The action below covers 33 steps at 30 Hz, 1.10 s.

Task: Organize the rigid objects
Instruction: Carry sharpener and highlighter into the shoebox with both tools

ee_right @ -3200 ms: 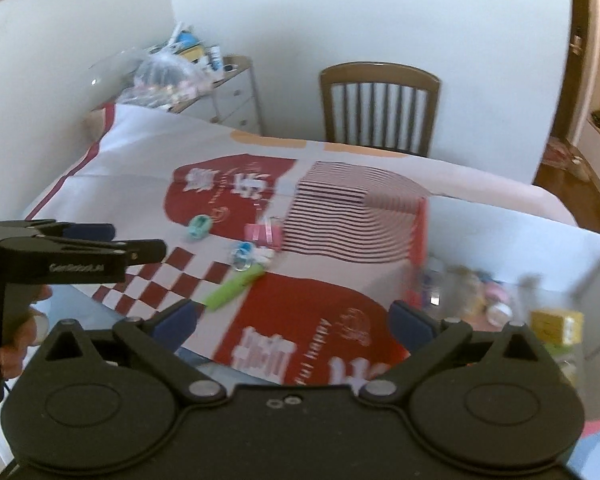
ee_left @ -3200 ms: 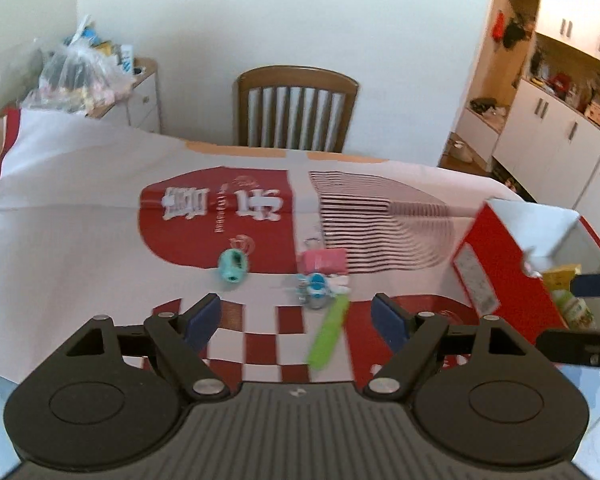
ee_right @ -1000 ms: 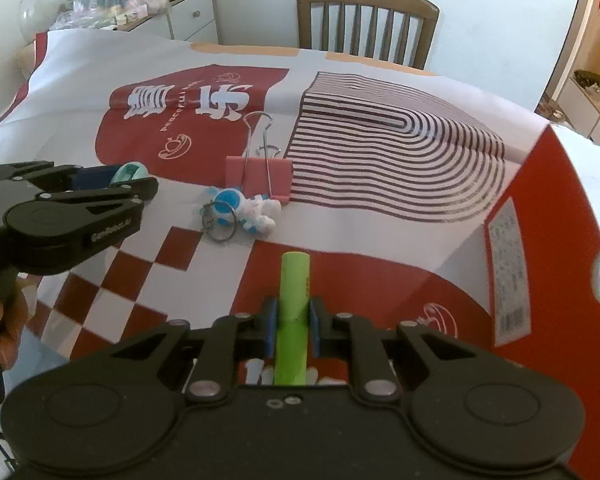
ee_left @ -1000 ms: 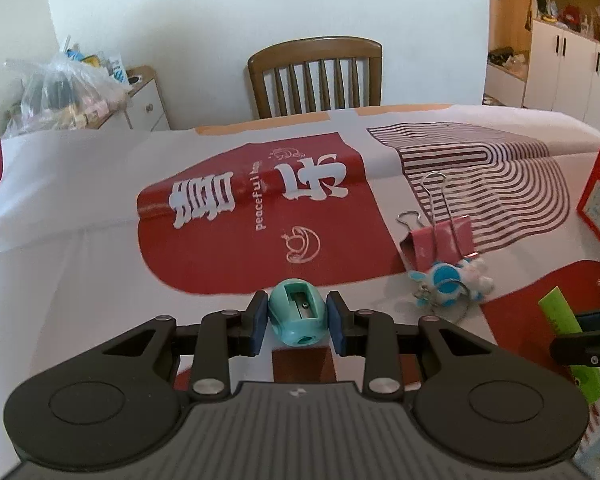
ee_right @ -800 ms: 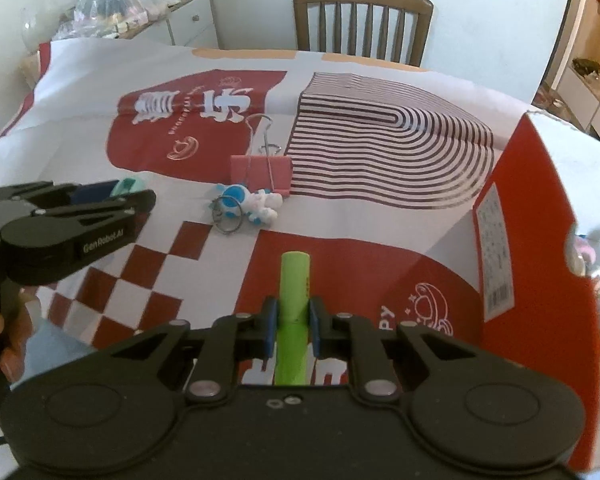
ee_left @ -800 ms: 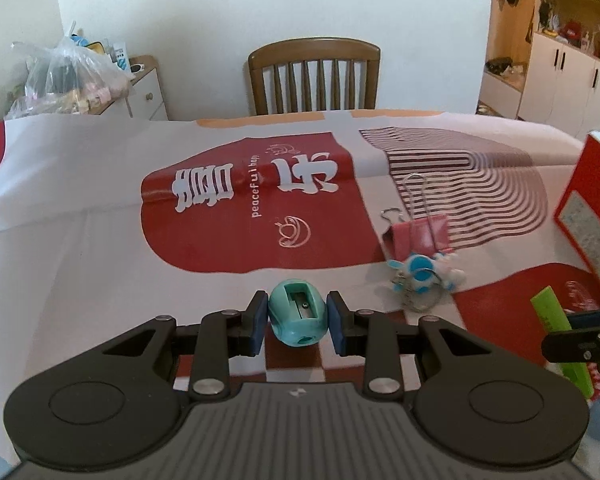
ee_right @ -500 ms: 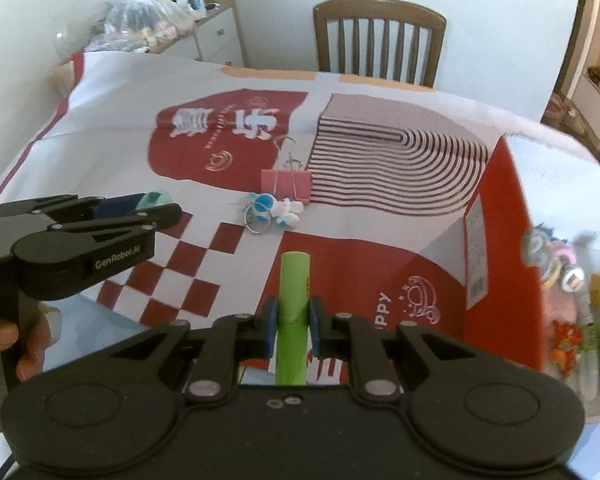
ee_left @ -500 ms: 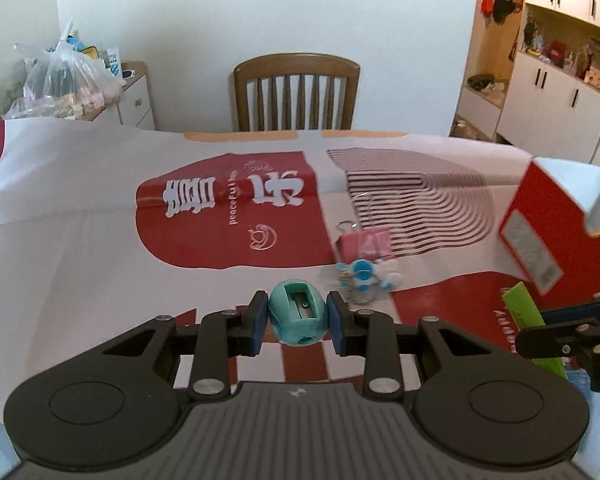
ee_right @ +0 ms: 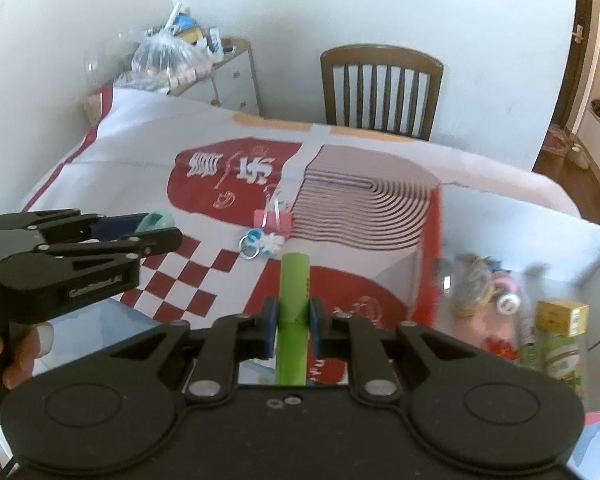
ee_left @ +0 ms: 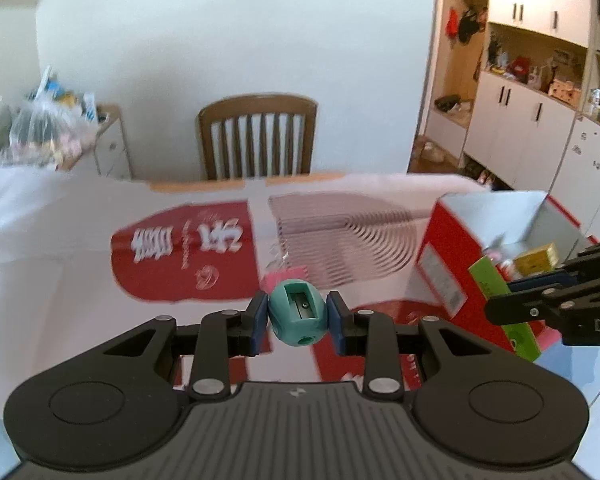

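Observation:
My left gripper (ee_left: 298,322) is shut on a teal pencil sharpener (ee_left: 297,312) and holds it above the table's near edge; it also shows in the right wrist view (ee_right: 148,236). My right gripper (ee_right: 293,322) is shut on a green marker (ee_right: 293,312), held above the table left of the red box (ee_right: 430,264). In the left wrist view the marker (ee_left: 500,304) hangs in front of the open red box (ee_left: 452,264). A pink binder clip (ee_right: 274,216) and a blue-white keychain figure (ee_right: 260,242) lie on the red-and-white cloth (ee_right: 140,168).
The box holds several small items, among them a yellow carton (ee_right: 562,316). A wooden chair (ee_right: 380,88) stands at the table's far side. A drawer unit with a plastic bag (ee_right: 168,60) is at the far left. White cabinets (ee_left: 540,128) line the right.
Both grippers have risen and drawn back from the cloth with their objects. The view has swung right, so the open red box now shows more fully.

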Available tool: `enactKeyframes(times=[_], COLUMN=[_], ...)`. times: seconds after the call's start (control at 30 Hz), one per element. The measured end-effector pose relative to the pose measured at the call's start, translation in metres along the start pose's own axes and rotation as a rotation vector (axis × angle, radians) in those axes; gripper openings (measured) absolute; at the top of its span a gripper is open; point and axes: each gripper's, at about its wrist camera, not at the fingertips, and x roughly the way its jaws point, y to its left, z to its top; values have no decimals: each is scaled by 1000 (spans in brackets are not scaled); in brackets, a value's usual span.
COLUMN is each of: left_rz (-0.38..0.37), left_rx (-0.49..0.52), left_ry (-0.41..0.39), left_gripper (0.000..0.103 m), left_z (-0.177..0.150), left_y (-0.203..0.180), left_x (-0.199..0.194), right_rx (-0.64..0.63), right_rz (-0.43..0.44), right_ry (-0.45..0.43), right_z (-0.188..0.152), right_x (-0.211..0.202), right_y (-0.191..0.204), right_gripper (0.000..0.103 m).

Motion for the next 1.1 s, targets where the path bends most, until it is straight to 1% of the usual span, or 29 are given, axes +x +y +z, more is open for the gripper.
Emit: enactKeyframes(times=[0.17, 0.33, 0.4, 0.5, 0.57, 0.7, 0.93, 1.1], left_rz=[-16, -40, -29, -28, -27, -50, -108, -128], left_rx=[15, 36, 49, 38, 50, 66, 101, 121], left_ry=[-33, -49, -58, -42, -44, -42, 0, 63], left_gripper=[31, 31, 31, 31, 31, 31, 31, 31], left_z=[16, 26, 28, 32, 34, 40, 43, 39], left_y=[-30, -66, -81, -98, -110, -140, -190, -216], left_x=[-6, -3, 1, 10, 13, 21, 47, 71], right_rx=[17, 32, 36, 41, 46, 57, 81, 115], right_rz=[-14, -32, -36, -42, -44, -50, -69, -114], right_ry=[-31, -45, -49, -52, -55, -53, -48, -28], right_z=[1, -2, -4, -7, -10, -15, -25, -35], right_x=[-14, -23, -26, -30, -33, -35, -38, -35], right_y=[-29, -61, -75, -94, -108, -133, -178, -213], right_gripper=[15, 15, 15, 15, 15, 15, 15, 15])
